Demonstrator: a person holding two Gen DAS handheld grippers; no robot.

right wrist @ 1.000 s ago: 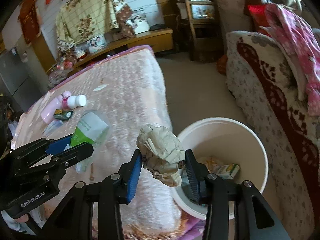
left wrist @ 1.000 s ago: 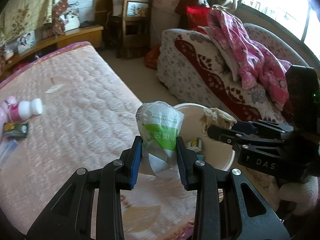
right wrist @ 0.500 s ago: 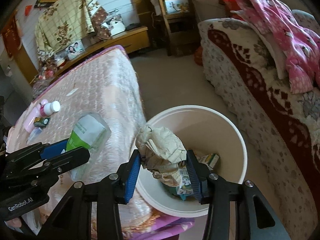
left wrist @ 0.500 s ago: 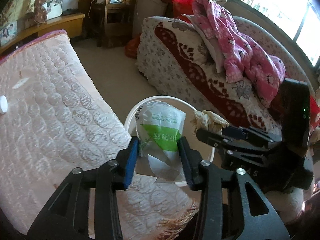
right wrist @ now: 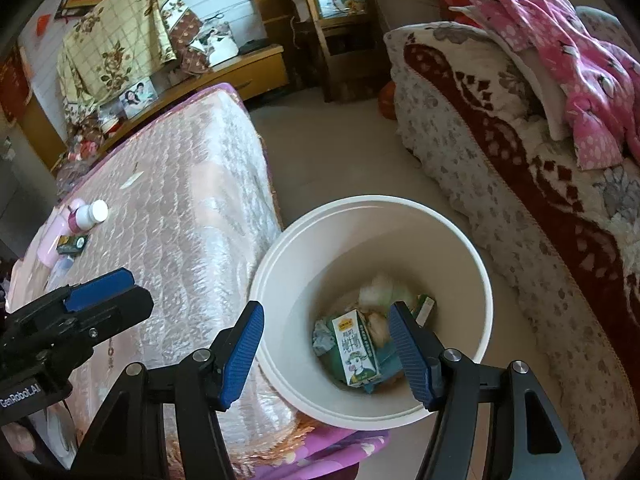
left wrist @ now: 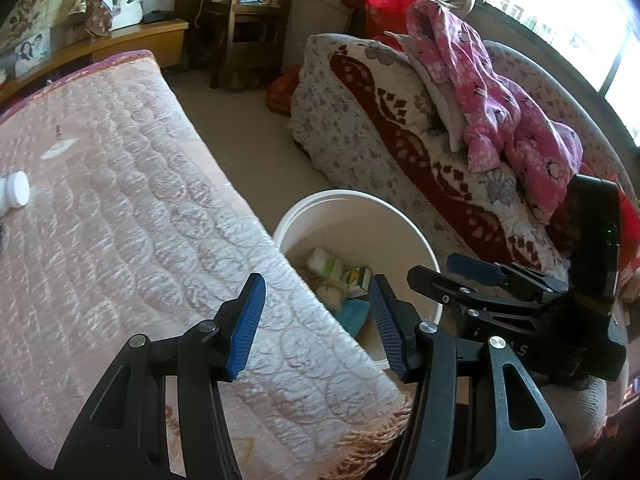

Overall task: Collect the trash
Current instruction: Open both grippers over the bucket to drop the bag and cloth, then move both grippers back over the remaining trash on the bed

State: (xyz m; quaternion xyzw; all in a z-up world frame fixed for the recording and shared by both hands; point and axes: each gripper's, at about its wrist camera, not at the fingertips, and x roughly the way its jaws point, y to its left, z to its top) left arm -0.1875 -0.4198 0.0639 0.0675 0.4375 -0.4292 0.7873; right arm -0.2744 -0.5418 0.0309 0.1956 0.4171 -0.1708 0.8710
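Note:
A white trash bucket stands on the floor beside the bed; it also shows in the left wrist view. Inside lie a green drink carton, a white and green bag and other scraps. My left gripper is open and empty, over the bed's edge next to the bucket. My right gripper is open and empty, above the bucket's mouth. On the bed lie a white-capped pink bottle, a small dark box and a pale pink item.
The pink quilted bed fills the left. A sofa with a floral and red blanket and pink clothes stands to the right. A wooden chair and low shelf stand at the back. Bare floor lies between bed and sofa.
Both grippers have opened. The green and white bag has left my left gripper and the crumpled paper has left my right gripper; both now lie in the bucket.

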